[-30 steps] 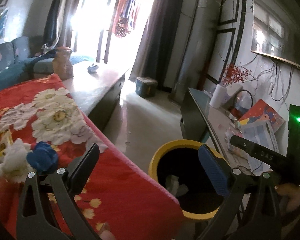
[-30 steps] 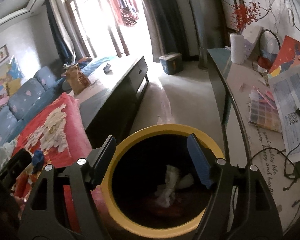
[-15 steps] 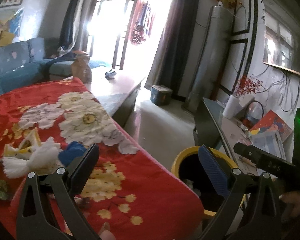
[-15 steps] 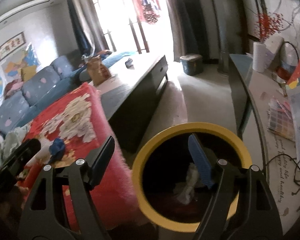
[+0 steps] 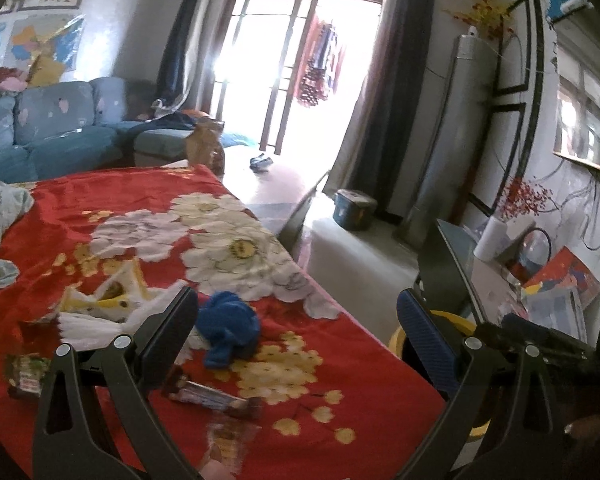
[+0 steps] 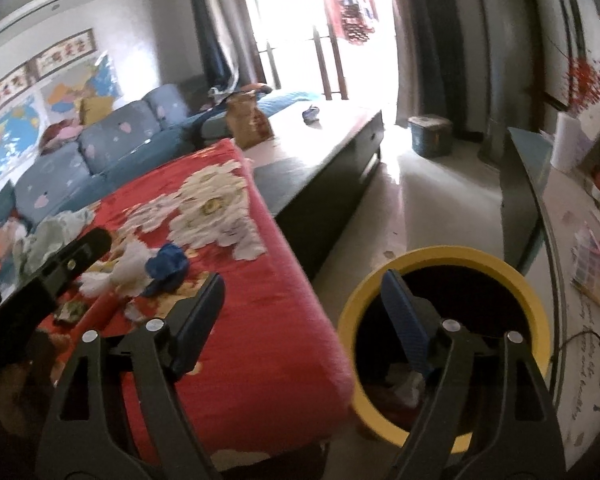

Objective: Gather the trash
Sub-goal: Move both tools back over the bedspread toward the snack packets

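Beside red blanket (image 6: 260, 320), yellow bin (image 6: 500, 268)

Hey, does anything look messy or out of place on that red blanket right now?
Yes. Litter lies loose on the red blanket: a crumpled blue wad, white tissue beside it, and snack wrappers near the front edge. The yellow bin stands on the floor beside the blanket, some trash already inside.
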`<state>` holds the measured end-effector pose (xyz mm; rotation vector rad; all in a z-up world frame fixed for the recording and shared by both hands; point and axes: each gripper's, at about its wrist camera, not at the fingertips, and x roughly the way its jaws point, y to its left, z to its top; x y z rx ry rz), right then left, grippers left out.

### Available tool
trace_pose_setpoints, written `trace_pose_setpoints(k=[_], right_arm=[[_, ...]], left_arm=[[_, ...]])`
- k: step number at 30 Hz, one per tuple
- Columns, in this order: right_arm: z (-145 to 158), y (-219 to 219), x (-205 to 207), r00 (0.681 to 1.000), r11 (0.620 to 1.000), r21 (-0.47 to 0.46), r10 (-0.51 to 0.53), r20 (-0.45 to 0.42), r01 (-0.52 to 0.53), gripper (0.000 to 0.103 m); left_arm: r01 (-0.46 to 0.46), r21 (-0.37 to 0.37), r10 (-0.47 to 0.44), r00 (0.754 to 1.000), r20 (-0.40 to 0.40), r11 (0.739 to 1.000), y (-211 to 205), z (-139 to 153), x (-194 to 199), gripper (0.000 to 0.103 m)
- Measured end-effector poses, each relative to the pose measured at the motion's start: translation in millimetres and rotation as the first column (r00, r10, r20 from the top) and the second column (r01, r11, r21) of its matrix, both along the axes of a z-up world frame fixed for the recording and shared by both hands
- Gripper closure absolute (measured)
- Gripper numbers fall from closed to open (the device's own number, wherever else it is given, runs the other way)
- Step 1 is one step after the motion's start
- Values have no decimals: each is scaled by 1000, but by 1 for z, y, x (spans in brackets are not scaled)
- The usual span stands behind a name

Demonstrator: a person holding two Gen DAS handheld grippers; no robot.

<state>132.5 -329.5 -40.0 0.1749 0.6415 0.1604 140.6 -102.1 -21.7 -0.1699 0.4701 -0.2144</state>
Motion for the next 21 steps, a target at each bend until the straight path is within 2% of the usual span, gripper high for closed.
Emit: trace_pose_setpoints(k=[15, 21], right_arm=[[-5, 70, -9, 985, 985, -37, 170, -29, -171, 30], [-8, 94, -12, 974, 974, -36, 220, -50, -222, 29]], left_arm=[[-137, -31, 136, 990, -19, 990, 65, -3, -2, 7], [-178, -41, 176, 983, -59, 983, 88, -9, 0, 7]])
